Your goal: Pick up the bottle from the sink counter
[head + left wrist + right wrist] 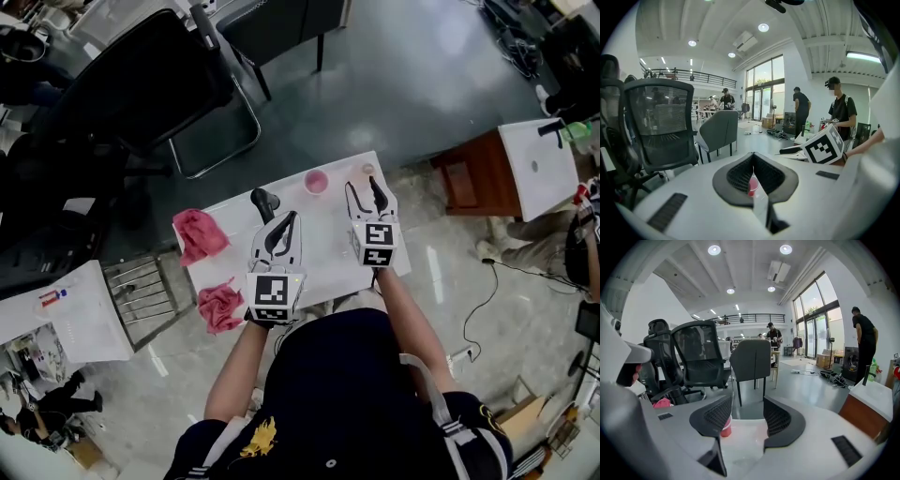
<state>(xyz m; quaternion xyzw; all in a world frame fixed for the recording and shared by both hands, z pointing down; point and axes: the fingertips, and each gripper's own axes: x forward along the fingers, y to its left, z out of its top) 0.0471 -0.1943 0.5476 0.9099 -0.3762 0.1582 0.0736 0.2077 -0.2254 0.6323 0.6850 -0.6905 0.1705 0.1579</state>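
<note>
Closest up is the person's dark top [347, 394], filling the bottom of the head view, with both arms stretched out over a white table [323, 239]. Past the table there's a black office chair [159, 75], and way off to the right a white sink counter [539, 178]. The left gripper [753, 158] has its jaws pressed together with nothing in them; you just catch a bit of pink through the slot under the tips. The right gripper [747, 401] has its jaws apart, and the gap only shows bare tabletop. One crumpled pink cloth [199, 234] lies at the table's left end, with another right at the near-left corner. A little pink cup [316, 181] stands near the far edge, ahead of both grippers; in the right gripper view it peeks out from behind the left-hand jaw, not between the two. The green bottle [577, 131] is on the sink counter beside a black faucet [551, 127], well apart from both grippers.
</note>
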